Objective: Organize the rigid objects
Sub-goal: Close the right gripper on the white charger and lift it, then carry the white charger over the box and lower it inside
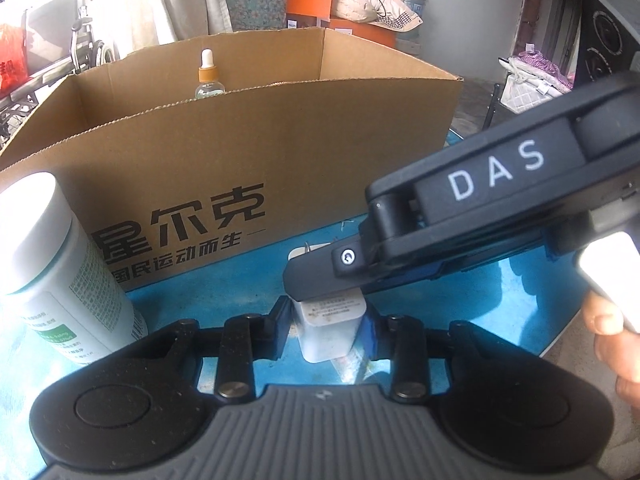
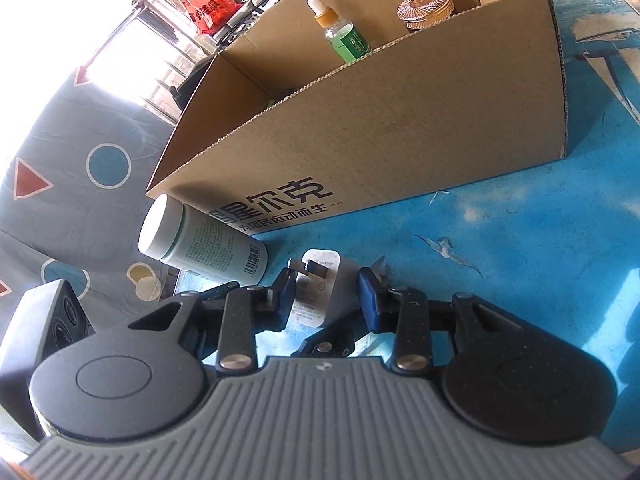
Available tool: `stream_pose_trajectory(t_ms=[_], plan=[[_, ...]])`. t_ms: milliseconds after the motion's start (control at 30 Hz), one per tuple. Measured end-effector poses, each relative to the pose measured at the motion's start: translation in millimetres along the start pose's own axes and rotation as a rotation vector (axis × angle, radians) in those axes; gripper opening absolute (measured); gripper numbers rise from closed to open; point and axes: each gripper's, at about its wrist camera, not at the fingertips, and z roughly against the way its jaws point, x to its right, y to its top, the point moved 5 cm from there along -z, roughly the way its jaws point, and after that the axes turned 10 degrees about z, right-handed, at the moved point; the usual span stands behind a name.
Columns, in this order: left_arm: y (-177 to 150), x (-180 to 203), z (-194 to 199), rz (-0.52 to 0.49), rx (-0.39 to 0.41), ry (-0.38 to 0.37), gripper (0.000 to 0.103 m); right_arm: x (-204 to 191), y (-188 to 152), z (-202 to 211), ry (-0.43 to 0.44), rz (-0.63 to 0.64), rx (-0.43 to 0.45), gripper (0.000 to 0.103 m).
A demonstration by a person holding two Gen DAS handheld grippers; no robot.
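Blue, scuffed tabletop (image 1: pixel 248 300) fills the foreground, with a patterned cloth (image 2: pixel 80 200) off its edge. On it stands a white plug-in charger (image 1: pixel 326 332), and both grippers meet around it. The left gripper (image 1: pixel 326 324) comes in low and level, its blue-padded fingers (image 1: pixel 282 326) on either side of the charger's body, at or nearly at its sides; whether they are pressing it I cannot tell. The right gripper (image 2: pixel 326 292) reaches in from the right, angled down across the charger's top, its fingers spread apart on either side of the block, not clamped. A bare thumb (image 1: pixel 604 316) shows behind its handle. Just left of the charger stands a white supplement bottle (image 1: pixel 60 268). Behind both sits an open cardboard box (image 1: pixel 280 152) holding a dropper bottle (image 2: pixel 340 32) and a jar with a ribbed gold lid (image 2: pixel 426 6).
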Motion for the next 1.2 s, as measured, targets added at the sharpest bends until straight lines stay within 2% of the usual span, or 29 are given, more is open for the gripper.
stream_pose_trajectory(t_ms=[100, 400, 667, 833, 967, 1067, 1200], plan=[[0.7, -0.8, -1.3, 0.011, 0.004, 0.009, 0.033, -0.9, -0.2, -3.4, 0.001, -0.005, 0.013, 0.039], [2.0, 4.2, 14.9, 0.001, 0.023, 0.03, 0.032, -11.4, -3.3, 5.9, -0.007, 0.016, 0.041, 0.038], [22.6, 18.0, 63.2, -0.042, 0.149, 0.073, 0.032, -47.4, 6.4, 46.7, 0.012, 0.108, 0.144, 0.038], [51.0, 29.2, 90.5, -0.078, 0.255, 0.098, 0.032, -72.4, 25.7, 81.0, 0.013, 0.205, 0.248, 0.038], [77.8, 33.5, 94.1, -0.078, 0.298, 0.1, 0.032, -78.9, 50.6, 95.9, 0.005, 0.256, 0.294, 0.038], [100.7, 31.3, 87.5, -0.053, 0.303, 0.094, 0.032, -79.1, 74.8, 98.4, -0.004, 0.291, 0.301, 0.038], [133.7, 21.1, 64.2, -0.009, 0.254, 0.098, 0.032, -72.7, 113.7, 88.2, -0.014, 0.321, 0.269, 0.038]])
